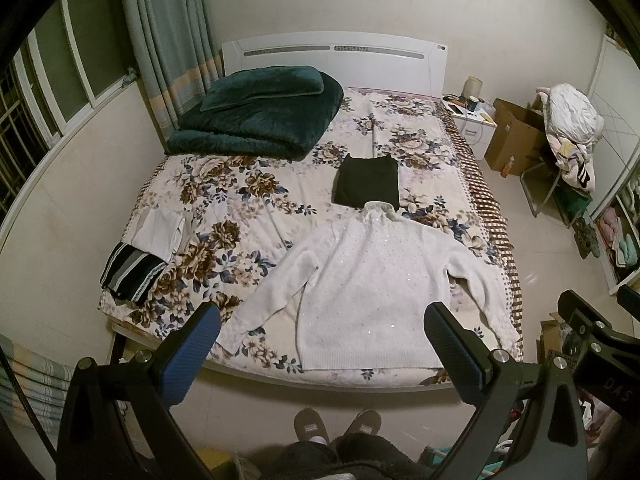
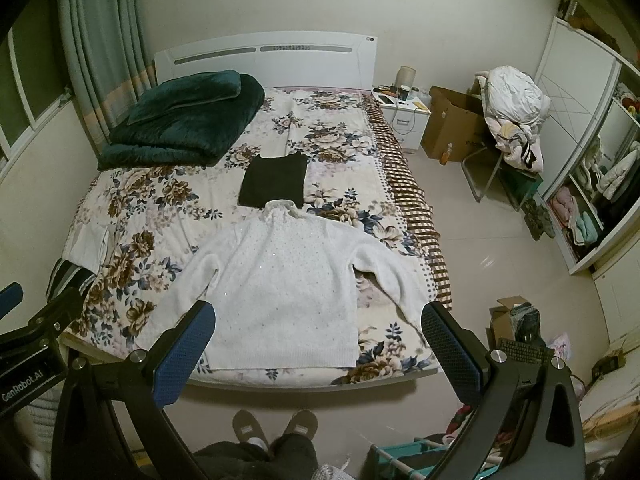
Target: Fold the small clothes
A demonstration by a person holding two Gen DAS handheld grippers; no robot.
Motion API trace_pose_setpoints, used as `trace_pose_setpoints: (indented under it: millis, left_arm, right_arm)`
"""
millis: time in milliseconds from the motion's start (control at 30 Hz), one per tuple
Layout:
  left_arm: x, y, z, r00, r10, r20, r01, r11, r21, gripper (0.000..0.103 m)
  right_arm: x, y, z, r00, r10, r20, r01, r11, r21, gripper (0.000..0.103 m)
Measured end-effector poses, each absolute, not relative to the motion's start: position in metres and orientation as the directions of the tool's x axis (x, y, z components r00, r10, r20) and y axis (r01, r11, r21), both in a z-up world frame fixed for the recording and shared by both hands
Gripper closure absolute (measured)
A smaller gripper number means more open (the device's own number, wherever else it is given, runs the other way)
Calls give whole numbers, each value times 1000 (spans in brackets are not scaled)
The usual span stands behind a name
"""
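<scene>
"GenRobot.AI" is printed in white on the left gripper's body where it pokes into the right wrist view; "DAS" can be read on the right gripper's body in the left wrist view. Other labels are too small to read.

The white sweater [image 1: 360, 280] lies flat on the bed [image 1: 248, 200], front down toward its foot edge, both sleeves spread out. Just beyond the sweater's collar sits one folded black garment [image 1: 368, 180]. Far to the sweater's left, at the bed's edge, are one folded white piece [image 1: 158, 228] and one striped dark piece [image 1: 130, 274]. One dark green quilt [image 1: 256, 116] is at the head end.

The left gripper [image 1: 320, 344] and right gripper [image 2: 316, 340] both hover above the sweater's hem, fingers wide apart, holding nothing. Two slippers [image 1: 336, 424] stand below the hem on the floor.
</scene>
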State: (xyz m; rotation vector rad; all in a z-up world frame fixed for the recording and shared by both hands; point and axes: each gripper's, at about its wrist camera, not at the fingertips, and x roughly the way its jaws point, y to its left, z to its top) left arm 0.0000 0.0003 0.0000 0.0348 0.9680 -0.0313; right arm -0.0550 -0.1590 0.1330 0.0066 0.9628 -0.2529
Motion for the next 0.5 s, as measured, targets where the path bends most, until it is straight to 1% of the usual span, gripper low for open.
trace_pose_setpoints:
  millis: [500]
  left_arm:
    - [0,0,0,567,-10,-823,42,999,17,0]
  right_arm:
    - [-47,-157,131,545,-209,-812,215,971,-105,0]
